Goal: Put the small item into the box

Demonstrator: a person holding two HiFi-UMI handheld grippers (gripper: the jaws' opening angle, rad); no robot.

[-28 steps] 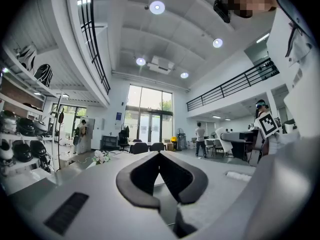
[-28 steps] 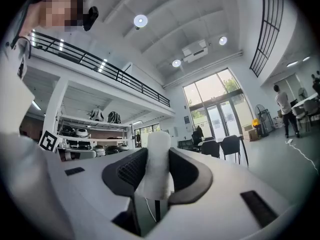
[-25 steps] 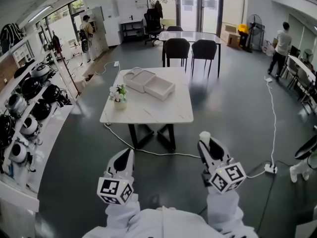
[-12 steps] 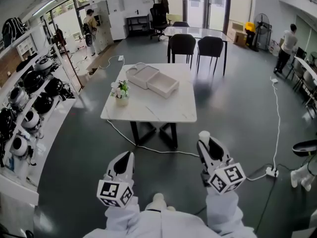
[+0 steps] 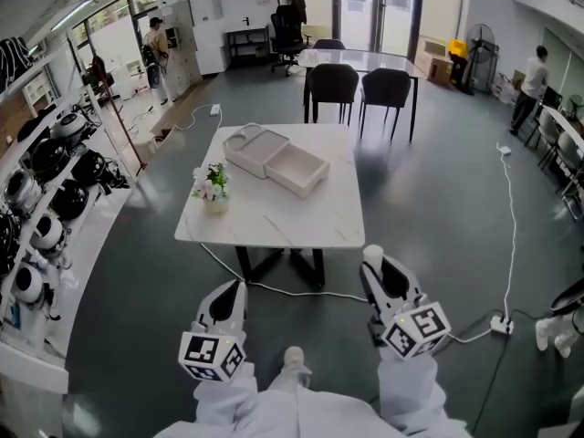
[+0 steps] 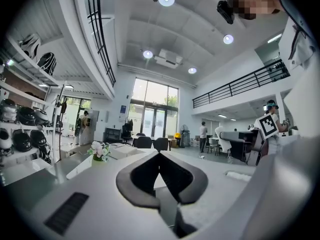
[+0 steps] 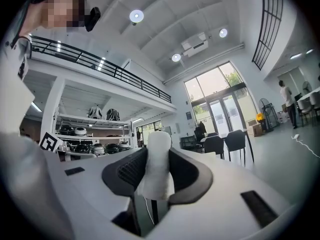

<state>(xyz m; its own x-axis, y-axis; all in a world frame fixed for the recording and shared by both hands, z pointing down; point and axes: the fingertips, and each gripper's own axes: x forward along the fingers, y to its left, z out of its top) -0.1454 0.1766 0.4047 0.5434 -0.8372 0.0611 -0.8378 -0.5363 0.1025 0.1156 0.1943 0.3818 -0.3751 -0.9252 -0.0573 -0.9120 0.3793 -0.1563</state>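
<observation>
A white open box (image 5: 276, 160) lies on the far part of the white marble table (image 5: 274, 219) ahead, its lid half to the left and its empty tray half to the right. In the head view my right gripper (image 5: 375, 261) hovers over the floor short of the table, shut on a small white rounded item (image 5: 372, 255). The right gripper view shows that white item (image 7: 158, 166) upright between the dark pads (image 7: 131, 172) of my right gripper (image 7: 157, 159). My left gripper (image 5: 232, 288) is level with it at the left. Its jaws (image 6: 159, 155) meet, with nothing between them.
A small pot of flowers (image 5: 212, 190) stands on the table's left side. Behind it are black chairs (image 5: 358, 91) and a second table (image 5: 351, 60). Shelves with helmets (image 5: 50, 181) line the left. A white cable (image 5: 506, 208) and power strip (image 5: 498, 323) lie on the floor. People stand far off.
The table and box have drawn nearer and shifted slightly left in the head view. Both grippers keep their places in the frame, and the right one still holds the white item.
</observation>
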